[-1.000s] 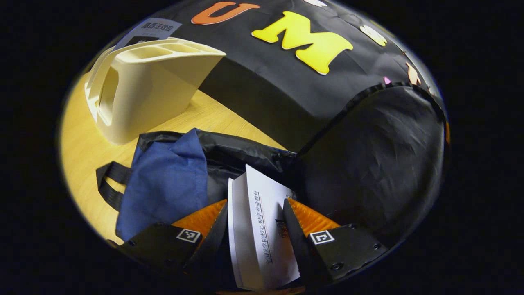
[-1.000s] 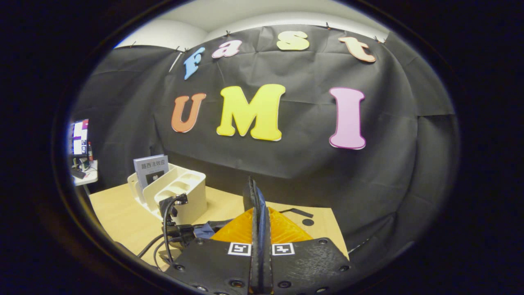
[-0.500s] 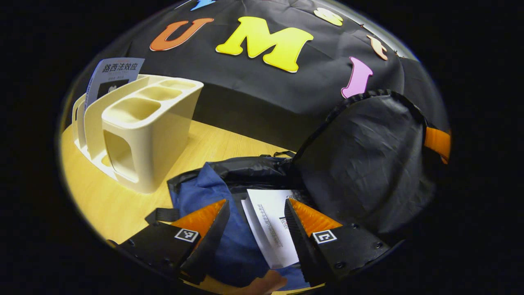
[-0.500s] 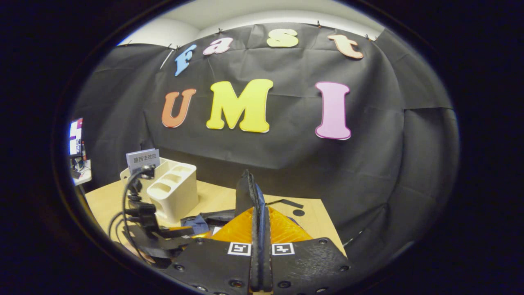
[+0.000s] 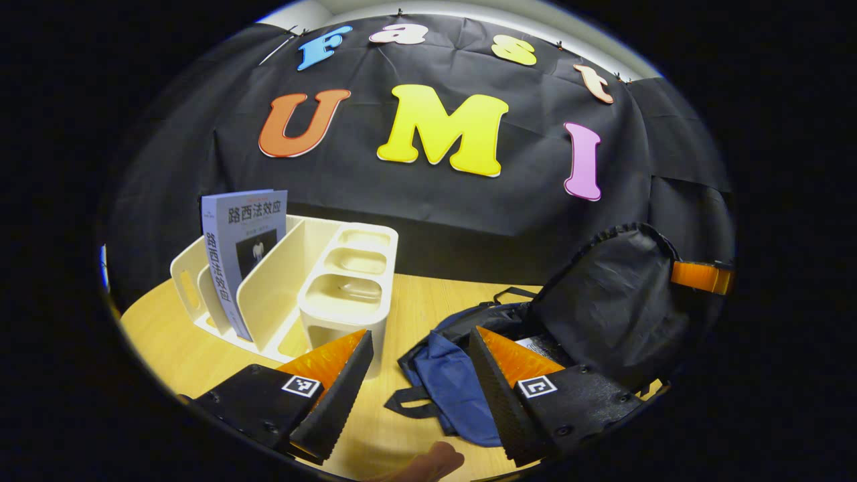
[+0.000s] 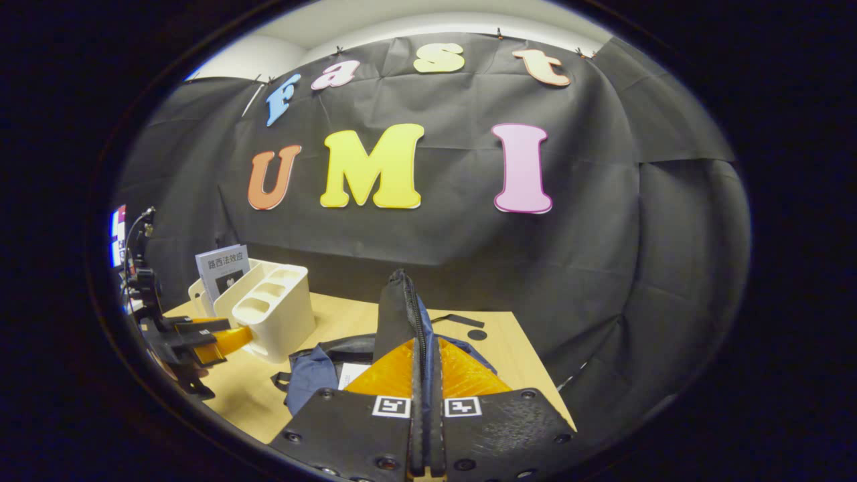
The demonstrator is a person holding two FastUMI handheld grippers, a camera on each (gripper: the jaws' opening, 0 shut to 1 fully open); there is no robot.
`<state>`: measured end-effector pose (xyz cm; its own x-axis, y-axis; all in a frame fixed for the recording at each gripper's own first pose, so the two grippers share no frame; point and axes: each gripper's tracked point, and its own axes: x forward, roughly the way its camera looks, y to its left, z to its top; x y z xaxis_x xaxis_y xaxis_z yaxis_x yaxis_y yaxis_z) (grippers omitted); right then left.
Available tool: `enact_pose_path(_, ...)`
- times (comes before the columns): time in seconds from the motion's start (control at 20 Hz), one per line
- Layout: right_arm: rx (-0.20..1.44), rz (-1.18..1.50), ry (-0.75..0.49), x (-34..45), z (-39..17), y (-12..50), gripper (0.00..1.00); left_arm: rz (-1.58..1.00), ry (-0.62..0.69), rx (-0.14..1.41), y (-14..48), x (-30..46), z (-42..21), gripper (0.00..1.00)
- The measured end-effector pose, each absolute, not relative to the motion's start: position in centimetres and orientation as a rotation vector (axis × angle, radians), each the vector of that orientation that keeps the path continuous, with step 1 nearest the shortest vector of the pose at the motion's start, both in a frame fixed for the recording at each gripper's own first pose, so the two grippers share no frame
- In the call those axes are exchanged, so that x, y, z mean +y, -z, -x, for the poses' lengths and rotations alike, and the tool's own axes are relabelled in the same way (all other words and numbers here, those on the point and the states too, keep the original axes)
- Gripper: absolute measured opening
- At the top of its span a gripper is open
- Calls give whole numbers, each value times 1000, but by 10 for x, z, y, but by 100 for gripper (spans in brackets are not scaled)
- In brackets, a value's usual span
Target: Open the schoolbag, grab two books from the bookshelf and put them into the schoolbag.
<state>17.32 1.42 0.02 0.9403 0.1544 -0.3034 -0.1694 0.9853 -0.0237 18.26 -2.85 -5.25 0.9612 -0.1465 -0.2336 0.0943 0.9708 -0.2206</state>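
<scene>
The blue and black schoolbag [image 5: 455, 381] lies open on the wooden table, and a white book [image 5: 535, 345] lies inside it. My right gripper [image 6: 422, 348] is shut on the zipped edge of the bag's black flap [image 6: 398, 308] and holds it upright; in the left gripper view it shows at the flap's far side [image 5: 699, 276]. My left gripper [image 5: 418, 335] hangs open and empty above the table between bag and bookshelf, and it shows at the left of the right gripper view [image 6: 201, 335]. A blue-grey book [image 5: 241, 248] stands in the cream bookshelf [image 5: 335, 294].
The bookshelf [image 6: 268, 314] stands at the table's left, with its book [image 6: 221, 268] in a back slot. The white book [image 6: 351, 375] lies in the bag. A black strap [image 5: 408, 402] trails onto the table [image 5: 415, 301]. A fingertip [image 5: 428, 462] shows below my left gripper.
My left gripper has let go of the white book inside the bag and pulled back up and away, now empty. The right gripper keeps holding the flap up.
</scene>
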Motion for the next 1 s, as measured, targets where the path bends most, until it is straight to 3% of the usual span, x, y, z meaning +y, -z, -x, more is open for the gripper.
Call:
enact_pose_path(0.15,311,60,-153,16,-169,1,4,232,97,237,39,8,-176,97)
enact_pose_path(0.7,316,26,-180,25,-162,10,5,132,-48,173,-45,166,-237,98)
enact_pose_path(1.0,311,36,-210,38,-157,14,2,-16,-66,293,-46,208,-296,97)
